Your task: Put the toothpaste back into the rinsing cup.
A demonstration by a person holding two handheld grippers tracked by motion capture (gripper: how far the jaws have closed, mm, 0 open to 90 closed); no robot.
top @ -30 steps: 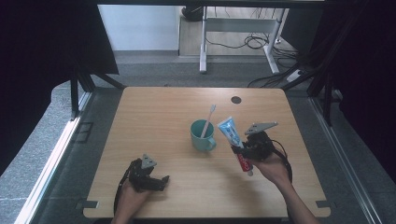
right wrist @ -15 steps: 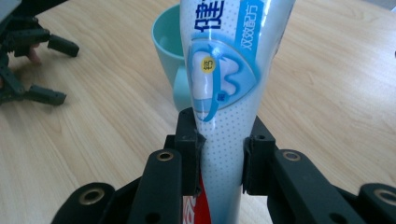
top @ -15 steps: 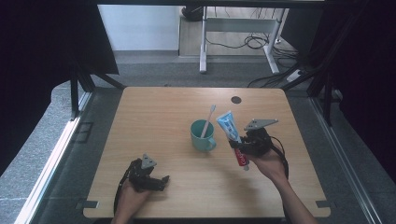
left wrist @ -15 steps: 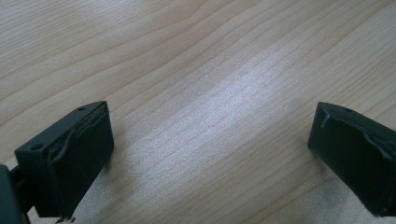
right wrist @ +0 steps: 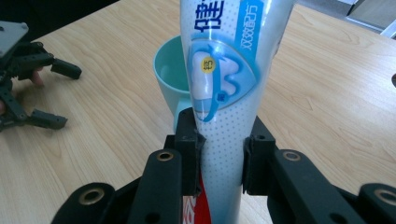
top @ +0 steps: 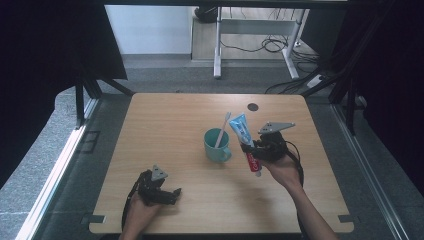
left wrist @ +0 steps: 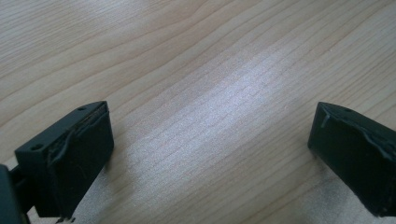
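Right gripper (right wrist: 219,154) fingers clench the toothpaste tube (right wrist: 224,84) low on its body, teal cup (top: 218,145) just beyond. Tip the tube slowly over the rim. Left gripper (top: 167,192) rests released on the desk (top: 165,115).

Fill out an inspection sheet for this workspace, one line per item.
Surface: wooden table, dark round spot near far edge.
Job's things: toothpaste tube clamped in right gripper, beside teal cup holding toothbrush.
Clutter: nothing seen.
Grippers: right shut on tube; left gripper open, resting near front edge.
Cables: black cable trails from right gripper; more on floor.
Surroundings: desk legs, dark curtains.
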